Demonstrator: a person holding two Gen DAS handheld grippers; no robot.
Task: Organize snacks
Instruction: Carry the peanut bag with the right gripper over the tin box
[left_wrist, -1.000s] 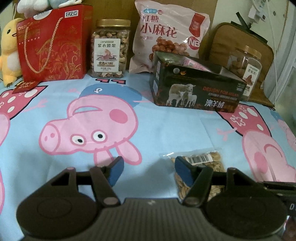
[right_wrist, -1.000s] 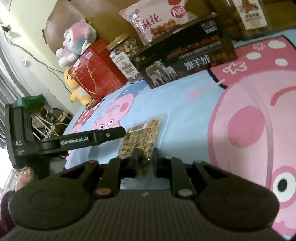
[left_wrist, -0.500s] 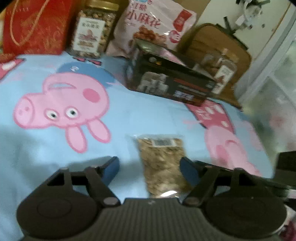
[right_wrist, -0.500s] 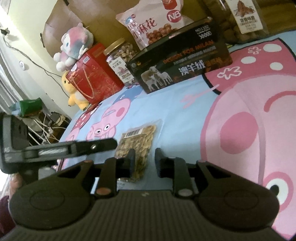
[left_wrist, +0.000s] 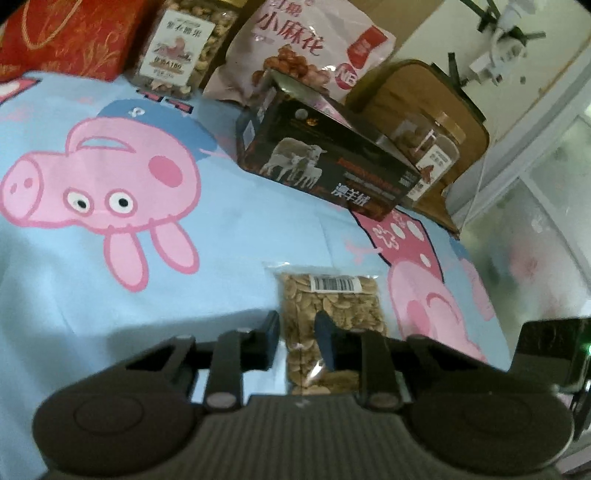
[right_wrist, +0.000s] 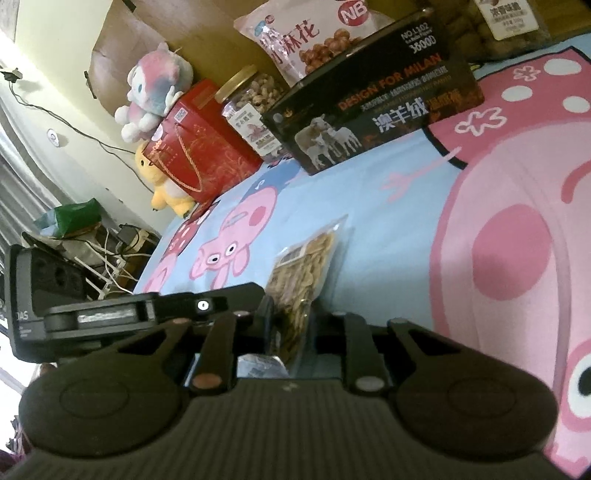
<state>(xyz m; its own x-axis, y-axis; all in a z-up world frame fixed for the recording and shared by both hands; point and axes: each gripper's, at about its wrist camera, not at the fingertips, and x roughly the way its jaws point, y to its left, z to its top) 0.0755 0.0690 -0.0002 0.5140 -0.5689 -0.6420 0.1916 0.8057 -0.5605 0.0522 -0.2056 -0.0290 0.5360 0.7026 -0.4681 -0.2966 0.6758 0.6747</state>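
A clear packet of nuts (left_wrist: 332, 314) with a barcode label lies on the blue pig-print cloth (left_wrist: 229, 251). My left gripper (left_wrist: 298, 341) has closed its fingers on the near left part of the packet. My right gripper (right_wrist: 290, 325) is shut on the packet's near end (right_wrist: 295, 295), which stands up edge-on between its fingers. The left gripper body (right_wrist: 110, 314) shows at the left of the right wrist view. The black open carton (left_wrist: 325, 166) printed with sheep stands beyond the packet.
Along the back stand a red gift bag (left_wrist: 70, 37), a jar of cashews (left_wrist: 184, 48), a pink snack bag (left_wrist: 306, 59) and a second nut jar (left_wrist: 428, 147). Plush toys (right_wrist: 155, 92) sit at the far left. The cloth's edge drops off at the right.
My left gripper has swung right over the packet and narrowed its fingers onto it. The packet's near end has lifted in my right gripper.
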